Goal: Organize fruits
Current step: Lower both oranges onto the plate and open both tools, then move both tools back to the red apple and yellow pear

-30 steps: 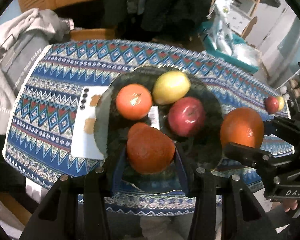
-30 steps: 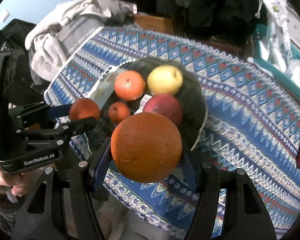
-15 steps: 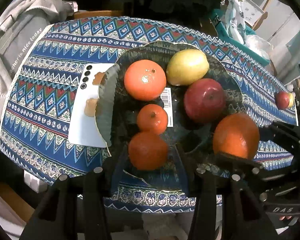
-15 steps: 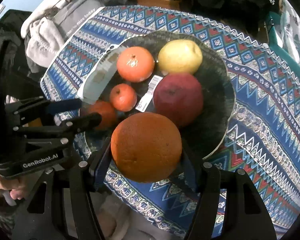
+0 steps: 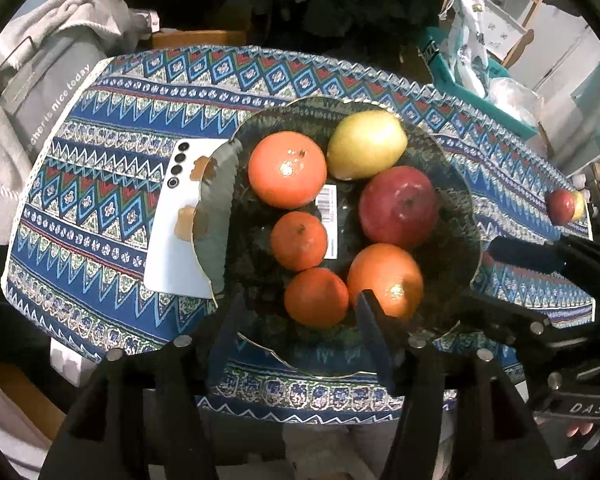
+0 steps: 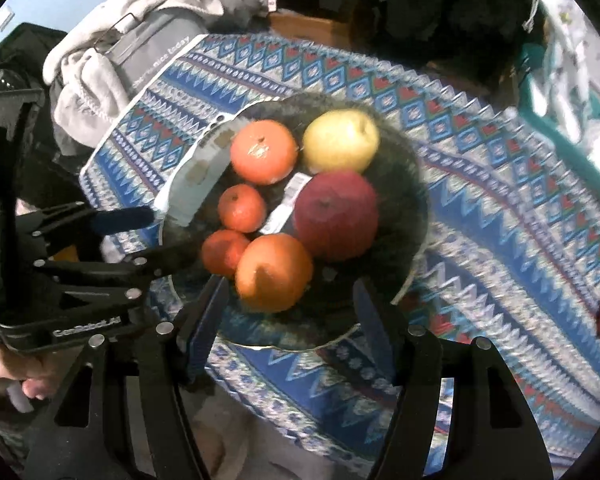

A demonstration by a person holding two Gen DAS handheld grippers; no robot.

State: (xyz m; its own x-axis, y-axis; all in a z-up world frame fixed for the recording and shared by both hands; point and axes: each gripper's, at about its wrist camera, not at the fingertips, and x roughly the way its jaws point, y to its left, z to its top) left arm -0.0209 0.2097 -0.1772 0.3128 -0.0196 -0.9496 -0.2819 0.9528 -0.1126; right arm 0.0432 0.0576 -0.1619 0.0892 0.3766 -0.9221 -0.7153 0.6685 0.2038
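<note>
The dark glass plate rests on the worktop, which is covered by a blue patterned cloth. The plate holds six fruits: a large orange, a yellow pear, a red apple, two small tangerines and, and a second large orange near the front rim. Another red apple lies well apart at the cloth's right edge. A white phone lies just beside the plate's left rim. The left hand-held gripper and the right hand-held gripper both stand with fingers spread wide, holding nothing, above the plate's near edge.
</note>
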